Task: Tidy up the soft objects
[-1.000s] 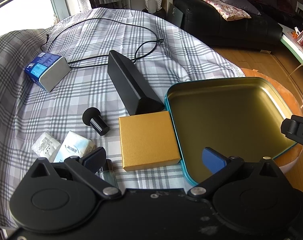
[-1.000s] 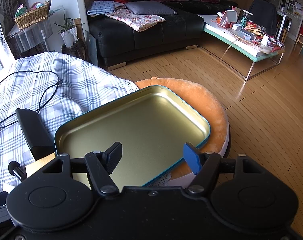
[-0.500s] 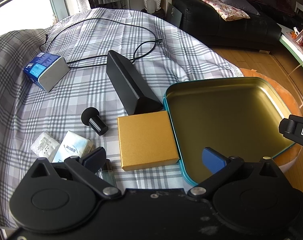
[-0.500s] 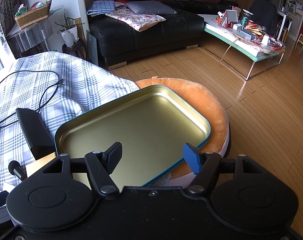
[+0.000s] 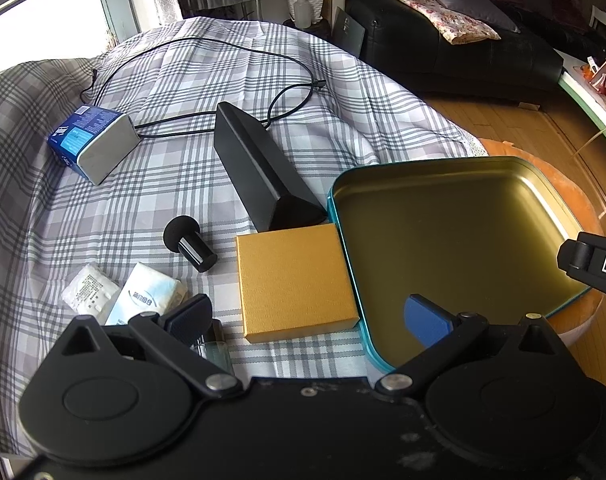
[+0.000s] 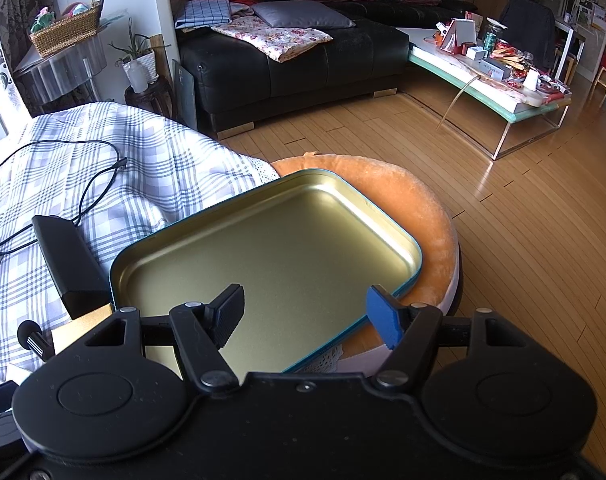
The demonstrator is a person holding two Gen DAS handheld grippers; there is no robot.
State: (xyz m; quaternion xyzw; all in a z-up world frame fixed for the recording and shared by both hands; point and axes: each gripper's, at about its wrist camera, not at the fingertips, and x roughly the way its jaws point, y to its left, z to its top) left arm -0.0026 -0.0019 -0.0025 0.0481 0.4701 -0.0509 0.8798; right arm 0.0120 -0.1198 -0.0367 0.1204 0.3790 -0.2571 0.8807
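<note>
Left hand-held gripper (image 5: 309,316): jaws spread wide, nothing between the pads, poised above the near edge of the plaid-covered surface (image 5: 183,168). Left finger (image 5: 191,314) over the tissue packs, right finger with blue pad (image 5: 427,318) over the near corner of the tin tray (image 5: 551,196).

Right hand-held gripper (image 6: 305,316): jaws spread, nothing pinched, poised over the near rim of the same tin tray (image 6: 417,248). Part of its body visible at the right edge of the left wrist view.

Soft objects, left wrist view:
- White tissue pack (image 5: 89,290) and blue-and-white tissue pack (image 5: 149,294), side by side and touching, at the near left of the cloth, just ahead of the left finger.
- Blue tissue box (image 5: 93,142), lying on its side at the far left, well apart from the tray.

Other items on the cloth:
- Gold box (image 5: 295,284), flat, touching the left rim of the tray.
- Long black prism-shaped box (image 5: 259,172), near end against the far edge of the gold box.
- Small black microphone with foam tip (image 5: 189,242), left of the gold box.
- Black cable (image 5: 223,92), looped across the far part of the cloth.

Tin tray: teal outside, gold inside, nothing in it, resting partly on an orange cushion (image 6: 415,196).
</note>
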